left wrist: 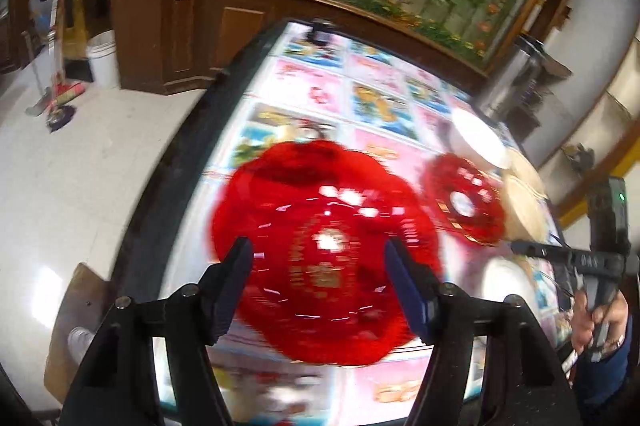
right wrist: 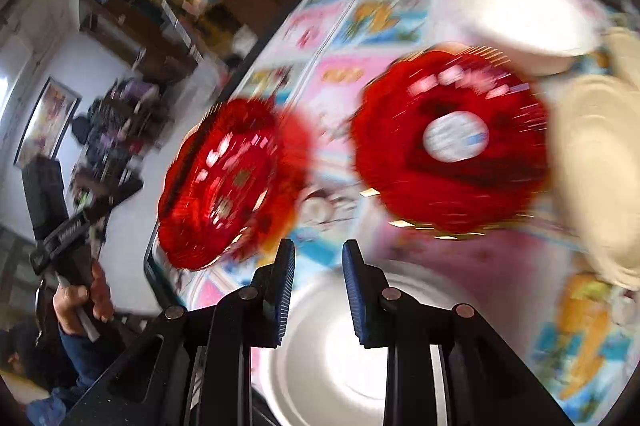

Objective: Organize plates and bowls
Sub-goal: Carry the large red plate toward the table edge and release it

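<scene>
Showing steel plate (right wrist: 340,358), right view only

Black plastic grippers (left wrist: 320,258) w/ ribbed blue pads (right wrist: 352,290) (silver pivot screws); navy sleeve (left wrist: 604,374).

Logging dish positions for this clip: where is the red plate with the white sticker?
The red plate with the white sticker lies on the patterned tablecloth, right of the other red plate and just below the white bowl.

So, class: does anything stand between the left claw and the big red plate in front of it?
Nothing visible does. The left claw hangs open over the big red plate, with no object between them. The smaller red plate lies off to one side.
</scene>
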